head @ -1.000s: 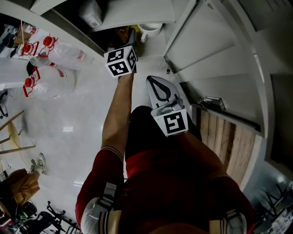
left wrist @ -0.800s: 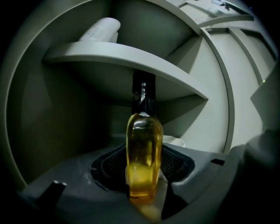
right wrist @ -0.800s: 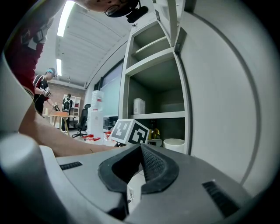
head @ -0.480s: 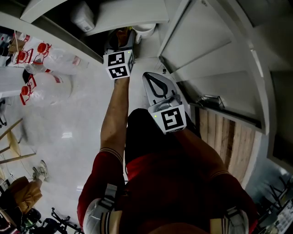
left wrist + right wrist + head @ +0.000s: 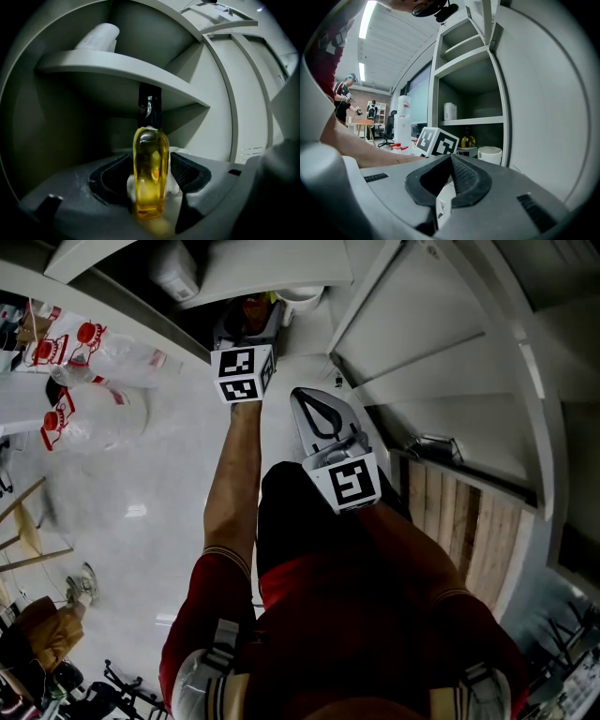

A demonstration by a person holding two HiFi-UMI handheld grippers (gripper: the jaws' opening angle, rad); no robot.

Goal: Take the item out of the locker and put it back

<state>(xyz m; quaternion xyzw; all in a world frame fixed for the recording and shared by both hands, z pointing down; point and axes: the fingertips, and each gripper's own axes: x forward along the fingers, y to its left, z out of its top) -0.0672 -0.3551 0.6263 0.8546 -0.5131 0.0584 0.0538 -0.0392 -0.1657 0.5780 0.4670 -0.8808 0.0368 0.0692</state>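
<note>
My left gripper (image 5: pixel 247 332) is poked into the open locker (image 5: pixel 56 140). Its two fingers (image 5: pixel 112 176) are opening right now. The yellow bottle (image 5: pixel 150 171) stands straight up between them, on the locker's bottom floor. The black pads sit just beside the bottle, one on each side, and I don't see them squeezing it. The bottle has a dark neck and cap on top.

Just behind the bottle, past my fingertips, a bit of a white cup (image 5: pixel 174 176) peeks out. Above the fingers runs a grey shelf (image 5: pixel 122 70). A white jug (image 5: pixel 98 37) sits on top of it, up and to the left of the fingers.

My right gripper (image 5: pixel 452 161) is outside the locker, held close to my body. Its fingers (image 5: pixel 471 180) are clenched tight together, with nothing to hold between them. Ahead of those fingers I can see the left gripper's marker cube (image 5: pixel 437 142). Past the cube are the yellow bottle and the white cup, inside the locker.

Far off to the left of my left fingers, some clear bottles (image 5: pixel 94 409) with red caps lie on the shiny floor (image 5: pixel 159 512).
</note>
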